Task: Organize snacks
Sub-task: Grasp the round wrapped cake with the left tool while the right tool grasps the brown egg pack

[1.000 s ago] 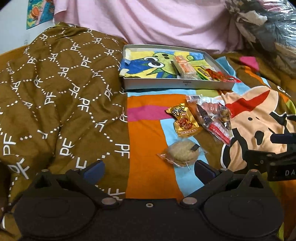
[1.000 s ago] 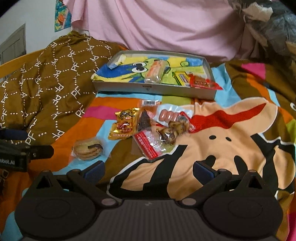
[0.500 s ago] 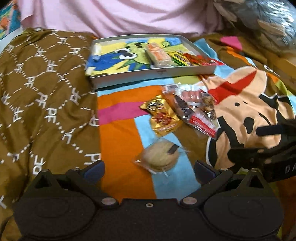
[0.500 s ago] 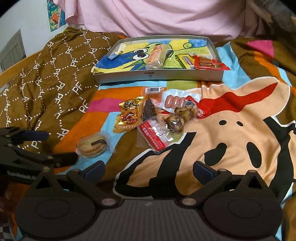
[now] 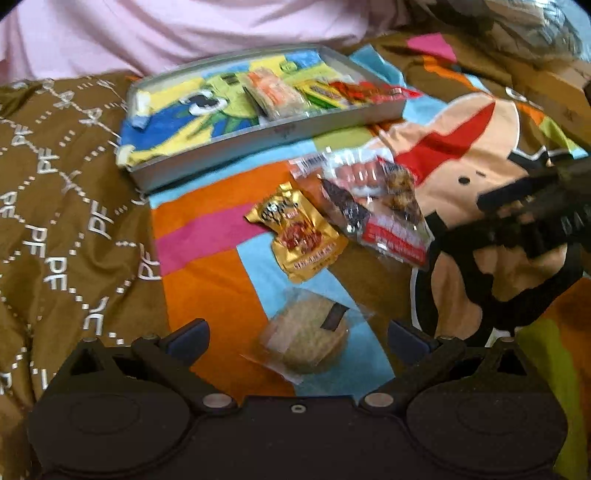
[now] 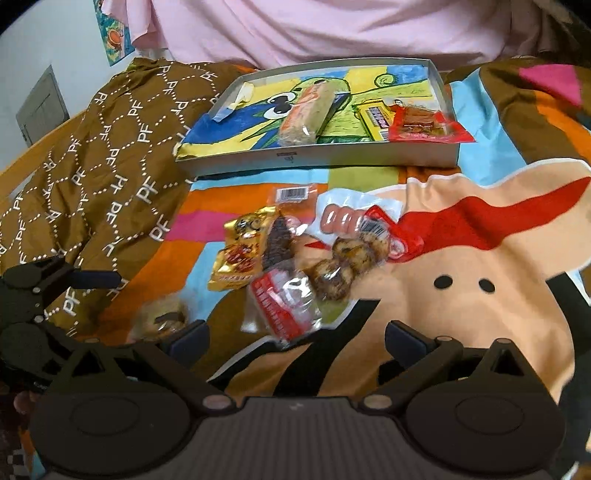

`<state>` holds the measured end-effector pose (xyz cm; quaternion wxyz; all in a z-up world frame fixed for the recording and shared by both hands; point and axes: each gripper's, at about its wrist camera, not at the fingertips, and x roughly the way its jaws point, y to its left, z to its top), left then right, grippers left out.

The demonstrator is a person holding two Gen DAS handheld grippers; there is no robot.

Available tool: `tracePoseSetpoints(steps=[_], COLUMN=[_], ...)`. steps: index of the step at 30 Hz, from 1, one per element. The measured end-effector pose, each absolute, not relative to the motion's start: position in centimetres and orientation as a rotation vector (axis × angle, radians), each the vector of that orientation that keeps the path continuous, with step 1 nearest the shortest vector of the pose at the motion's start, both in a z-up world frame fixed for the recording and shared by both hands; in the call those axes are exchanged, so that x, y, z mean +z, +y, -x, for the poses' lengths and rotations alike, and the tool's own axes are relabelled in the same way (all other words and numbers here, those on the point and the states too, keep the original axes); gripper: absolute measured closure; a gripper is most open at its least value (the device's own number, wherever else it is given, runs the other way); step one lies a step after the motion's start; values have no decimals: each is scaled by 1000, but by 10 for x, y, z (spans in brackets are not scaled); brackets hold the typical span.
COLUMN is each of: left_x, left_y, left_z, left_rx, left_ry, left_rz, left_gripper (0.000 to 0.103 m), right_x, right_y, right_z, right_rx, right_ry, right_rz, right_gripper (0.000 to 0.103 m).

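Observation:
A grey tray (image 5: 266,136) (image 6: 332,158) with a cartoon lining lies at the back and holds a few wrapped snacks. In front of it on the bedspread lie a gold packet (image 5: 304,236) (image 6: 242,254), a clear bag with red label (image 5: 384,218) (image 6: 291,295) and a sausage pack (image 6: 351,218). A round wrapped biscuit (image 5: 308,338) (image 6: 162,319) lies nearest. My left gripper (image 5: 297,336) is open, its fingers either side of the biscuit. My right gripper (image 6: 297,338) is open and empty just before the clear bag.
A brown patterned quilt (image 5: 62,206) (image 6: 103,177) is bunched on the left. Pink fabric (image 6: 332,26) hangs behind the tray. The right gripper shows at the right of the left wrist view (image 5: 535,218); the left gripper shows at the left of the right wrist view (image 6: 40,295).
Both grippers moved forward and down toward the snacks. The biscuit now lies between my left fingers; the clear bag is closer to my right gripper. Both stayed open.

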<state>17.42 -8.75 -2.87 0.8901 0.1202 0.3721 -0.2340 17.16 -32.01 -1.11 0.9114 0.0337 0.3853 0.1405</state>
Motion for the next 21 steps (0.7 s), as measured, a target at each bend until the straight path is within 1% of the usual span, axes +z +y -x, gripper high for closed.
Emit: tracePoseSetpoints(steps=[6,11,13,14,17,19,20,21], left_x=[-38,-43,-44,-44,-43,-41,-40,-39], left_y=[-86,-88,-88,-87,-87,-86,-86,-86], left_z=[-187,-194,-195,-195,-197,-200,-201,-202], left_rx=[-514,-525,-523,-520,-512,-500,-496,-492], left_ry=[817,861,878,881,897,906,910,916], left_rz=[-211,-180,-180,-177,-174,-167,-163,-156], left_gripper=[7,12,14,14,18,24,26,28], right_x=[-20,-30,-36,-38,-40,-41,-42,-42], right_y=[-332,-343,-348,-350,-350,-346,-344,-342], right_z=[-199,-220,-230,-234,-241,-243,-244,-244], right_rx=[299,254,221,212,200,199,198,196], right_ry=[790,765,779,785,778,777,777,780], right_rz=[-220,-275,-312,-326,-346,-341,-334,-323], right_gripper=[0,1,6,10,14,16,17,20])
